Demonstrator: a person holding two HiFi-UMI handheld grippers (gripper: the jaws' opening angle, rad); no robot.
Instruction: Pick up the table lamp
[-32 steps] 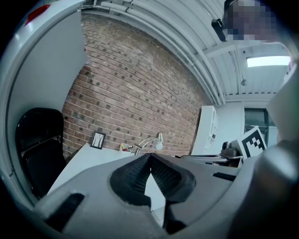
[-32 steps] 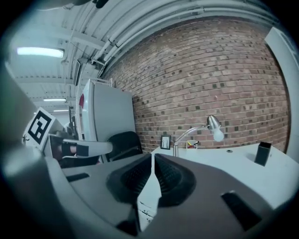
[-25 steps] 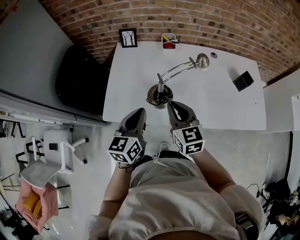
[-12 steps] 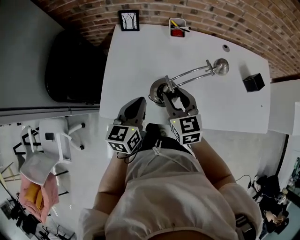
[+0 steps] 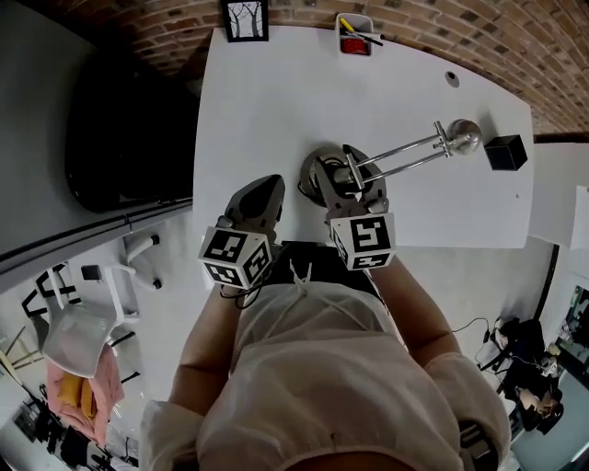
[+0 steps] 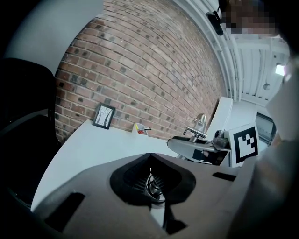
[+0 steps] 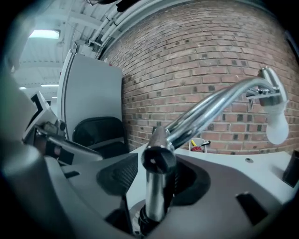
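Note:
The chrome table lamp (image 5: 405,152) stands near the front edge of the white table (image 5: 267,101). Its round base (image 5: 317,167) is close to me and its curved arm reaches right to the small head (image 5: 460,135). My right gripper (image 5: 347,179) is over the base with its jaws opening. The upright post (image 7: 154,186) stands between the two pads (image 7: 119,175) without being pressed. My left gripper (image 5: 265,190) hovers at the table edge left of the base, shut and empty. In the left gripper view the lamp (image 6: 198,123) shows beyond the right gripper (image 6: 205,149).
Against the brick wall stand a framed picture (image 5: 246,18) and a pen cup (image 5: 354,35). A black cube (image 5: 505,152) sits near the lamp head, and a small round fitting (image 5: 451,80) is set in the table. A black chair (image 5: 120,138) is at the left and a white chair (image 5: 83,322) on the floor.
Both grippers moved forward to the table. The right jaws went from shut to wide open and now straddle the lamp post. The left jaws stayed shut.

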